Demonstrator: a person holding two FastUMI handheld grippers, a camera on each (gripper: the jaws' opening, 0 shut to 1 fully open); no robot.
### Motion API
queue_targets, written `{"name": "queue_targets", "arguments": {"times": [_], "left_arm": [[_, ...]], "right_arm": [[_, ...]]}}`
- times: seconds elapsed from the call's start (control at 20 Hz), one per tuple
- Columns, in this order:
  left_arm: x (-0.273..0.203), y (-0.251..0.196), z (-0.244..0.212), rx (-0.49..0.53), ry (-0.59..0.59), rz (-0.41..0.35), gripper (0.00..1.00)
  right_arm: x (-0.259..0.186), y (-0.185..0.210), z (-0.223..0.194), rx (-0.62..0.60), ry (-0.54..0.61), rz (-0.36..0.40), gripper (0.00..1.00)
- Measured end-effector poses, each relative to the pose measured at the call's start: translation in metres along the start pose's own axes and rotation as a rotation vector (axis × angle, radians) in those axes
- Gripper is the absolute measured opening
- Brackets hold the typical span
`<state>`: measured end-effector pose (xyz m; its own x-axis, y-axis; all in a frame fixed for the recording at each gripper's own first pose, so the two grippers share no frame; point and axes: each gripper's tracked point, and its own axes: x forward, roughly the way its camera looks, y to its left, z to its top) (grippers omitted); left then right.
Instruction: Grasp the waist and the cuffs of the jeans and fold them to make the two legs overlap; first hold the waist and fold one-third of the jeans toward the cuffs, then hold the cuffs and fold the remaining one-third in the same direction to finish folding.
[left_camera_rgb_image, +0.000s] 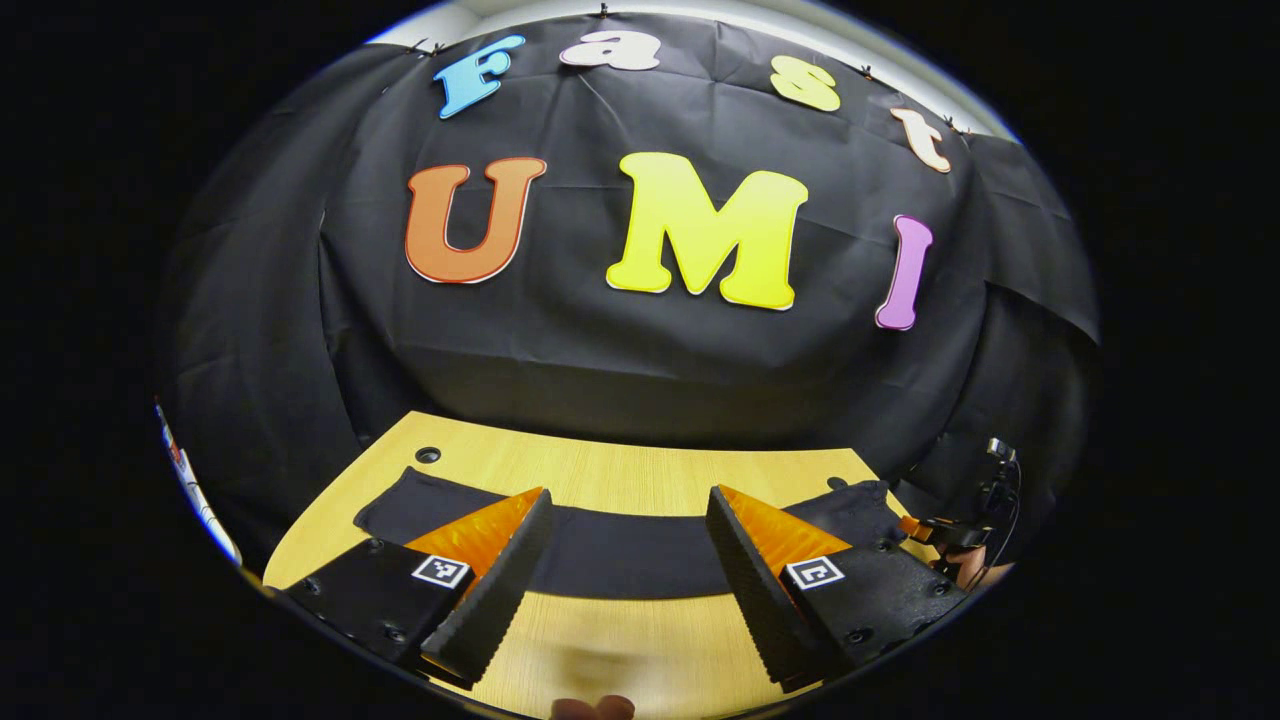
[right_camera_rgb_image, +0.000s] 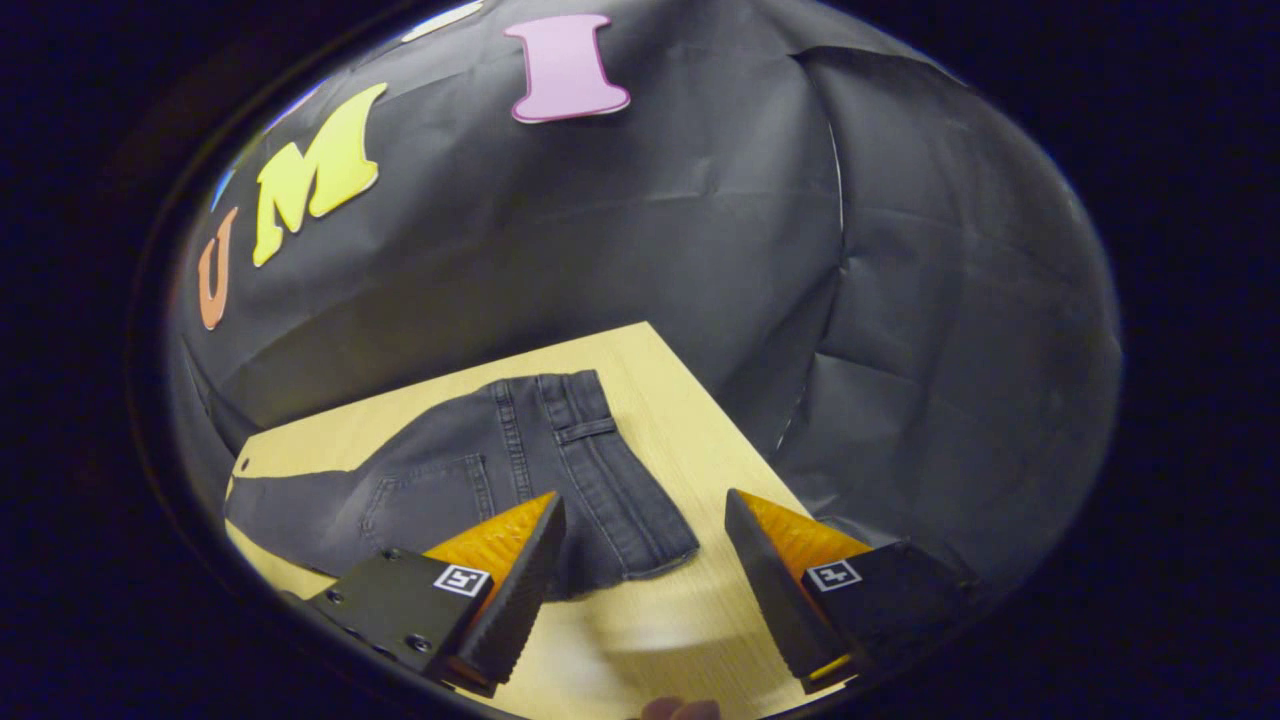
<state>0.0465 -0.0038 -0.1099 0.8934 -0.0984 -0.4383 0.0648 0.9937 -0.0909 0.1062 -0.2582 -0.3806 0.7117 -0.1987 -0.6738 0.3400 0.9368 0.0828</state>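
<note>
Your left gripper (left_camera_rgb_image: 628, 560) stands wide open, holding nothing, above the bare near strip of the worktop (left_camera_rgb_image: 640, 480). Just ahead of its fingers the jeans (left_camera_rgb_image: 620, 550) lie flat as a dark band running crosswise, one end past the left finger, the other past the right. Off to the far right, your other gripper shows small near that end of the cloth.

Your right gripper (right_camera_rgb_image: 645, 575) is likewise spread wide and empty. The waist (right_camera_rgb_image: 640, 520) lies just ahead and slightly left of the gap, belt loops and a back pocket visible, its near corner close beside the left finger. The rest of the jeans run away to the left across the worktop.

Handling, as a judgement: denim is soft but weighty and will sag and drag, not slide freely. The waistband is thick with doubled seams, so take it at the corner edge with a deep bite; the cuffs are thinner and easier to pinch.

Hard to tell: the cuffs are dark against the wall cloth, and whether the legs already overlap cannot be made out. The fingers hide parts of the jeans. The worktop's near edge is blurred.
</note>
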Motion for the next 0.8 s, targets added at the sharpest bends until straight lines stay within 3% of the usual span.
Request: {"name": "queue_targets", "arguments": {"times": [0.4,0.5,0.7,0.8], "left_arm": [[-0.011,0.020,-0.002,-0.060,0.000,0.097,0.99],[-0.014,0.028,-0.003,-0.084,-0.001,0.120,0.99],[-0.017,0.040,-0.009,-0.131,0.005,0.140,0.99],[-0.017,0.040,-0.012,-0.148,0.005,0.134,0.99]], "right_arm": [[0.035,0.012,-0.031,-0.054,0.082,0.035,0.99],[0.036,0.013,-0.032,-0.074,0.083,0.038,0.92],[0.038,0.012,-0.033,-0.090,0.086,0.036,0.94],[0.038,0.015,-0.034,-0.090,0.091,0.039,0.83]]}}
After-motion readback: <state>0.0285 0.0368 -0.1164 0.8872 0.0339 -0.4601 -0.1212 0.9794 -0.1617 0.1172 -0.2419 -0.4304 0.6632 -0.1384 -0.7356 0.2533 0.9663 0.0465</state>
